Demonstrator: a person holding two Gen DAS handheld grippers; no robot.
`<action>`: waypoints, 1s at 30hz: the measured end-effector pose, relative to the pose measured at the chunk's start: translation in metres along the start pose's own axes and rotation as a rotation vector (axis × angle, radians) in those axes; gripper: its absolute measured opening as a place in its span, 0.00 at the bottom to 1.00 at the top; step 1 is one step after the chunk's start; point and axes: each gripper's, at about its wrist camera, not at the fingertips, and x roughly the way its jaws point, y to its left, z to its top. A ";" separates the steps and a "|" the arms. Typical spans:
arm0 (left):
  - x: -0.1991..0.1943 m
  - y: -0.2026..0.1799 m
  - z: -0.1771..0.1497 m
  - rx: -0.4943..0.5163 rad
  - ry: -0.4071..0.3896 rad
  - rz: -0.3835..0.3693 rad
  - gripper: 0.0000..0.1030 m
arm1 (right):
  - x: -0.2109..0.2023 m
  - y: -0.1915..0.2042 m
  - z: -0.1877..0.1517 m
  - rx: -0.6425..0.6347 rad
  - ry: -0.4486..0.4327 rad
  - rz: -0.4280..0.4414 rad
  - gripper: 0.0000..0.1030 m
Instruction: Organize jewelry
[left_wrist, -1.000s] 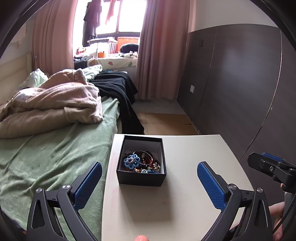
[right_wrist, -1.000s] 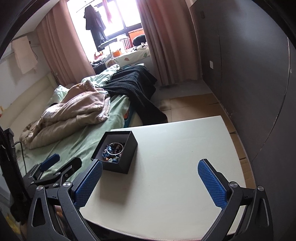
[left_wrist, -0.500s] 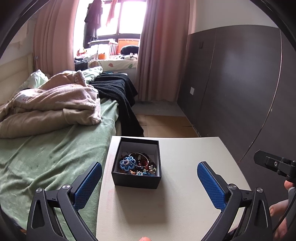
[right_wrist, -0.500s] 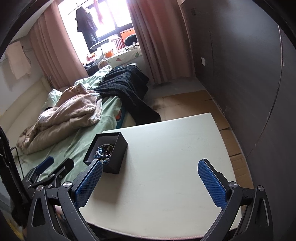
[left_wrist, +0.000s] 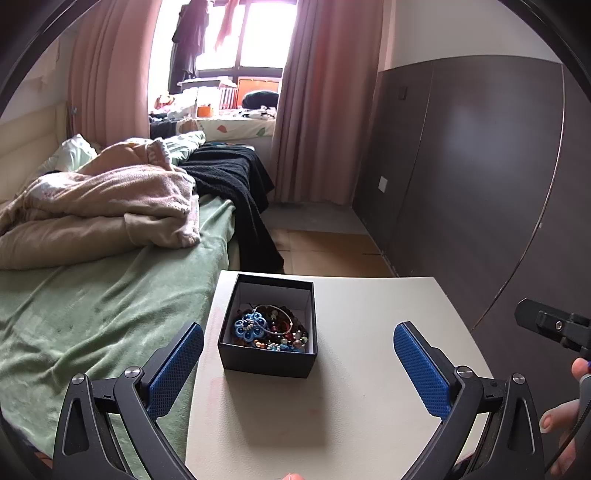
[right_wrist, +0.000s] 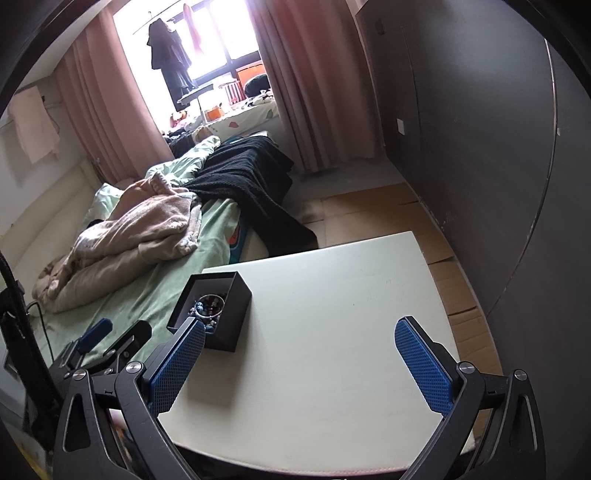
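Observation:
A black open box (left_wrist: 268, 357) stands at the left side of a white table (left_wrist: 369, 387). It holds a tangle of jewelry (left_wrist: 271, 328): a blue flower piece, beads and a thin metal bangle. My left gripper (left_wrist: 298, 363) is open and empty, its blue pads (left_wrist: 177, 365) wide apart, just short of the box. My right gripper (right_wrist: 299, 362) is open and empty over the table's near side. The box (right_wrist: 229, 314) lies to its left, beside the left pad. The left gripper's fingers (right_wrist: 114, 338) show low left in the right wrist view.
A bed with a green sheet (left_wrist: 92, 314), a beige blanket (left_wrist: 99, 210) and a black throw (left_wrist: 232, 184) runs along the table's left edge. A dark panelled wall (left_wrist: 480, 184) stands to the right. The floor (left_wrist: 325, 251) lies beyond the table.
Both views have shifted: the box has slid left and a little further off in each view. The right gripper has moved to the right. Both grippers stay open.

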 end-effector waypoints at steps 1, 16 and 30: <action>0.000 0.000 0.000 0.001 0.000 0.001 1.00 | 0.000 0.001 0.000 -0.003 0.002 -0.001 1.00; 0.000 0.005 0.000 -0.009 0.011 -0.001 1.00 | 0.002 0.001 -0.001 0.003 0.009 -0.011 1.00; -0.002 0.002 0.001 -0.015 0.003 -0.007 1.00 | 0.002 -0.001 -0.002 0.007 0.015 -0.024 1.00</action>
